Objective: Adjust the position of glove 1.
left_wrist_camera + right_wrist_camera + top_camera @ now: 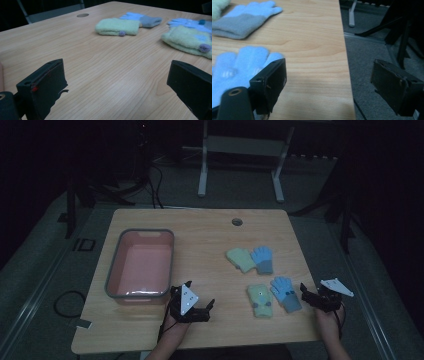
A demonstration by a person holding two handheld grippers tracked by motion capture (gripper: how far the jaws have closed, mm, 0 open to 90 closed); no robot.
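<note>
Gloves lay in two pairs toward the right edge of the tabletop [150, 220]: a green glove [240, 259] touching a blue glove [263, 259] farther from me, and a second green one [260, 301] beside a second blue one [285, 292] near the front edge. A pink bin [141, 264] sat toward the left edge, nothing in it that I could see.

My left gripper [200, 310] hovered near the front edge, between the bin and the near green glove, its jaws wide with bare wood between them. My right gripper [310, 297] sat at the right edge just beside the near blue glove; its jaws were wide too, one over the glove's fingertips, the other out past the table's edge, gripping nothing.

I judged this the reach, with no glove lifted yet. The next move, as I read it, called for shifting the right gripper inward until both jaws straddled the blue glove, lowering, and pinching the knit. A shallow pinch could slip off the fabric.
</note>
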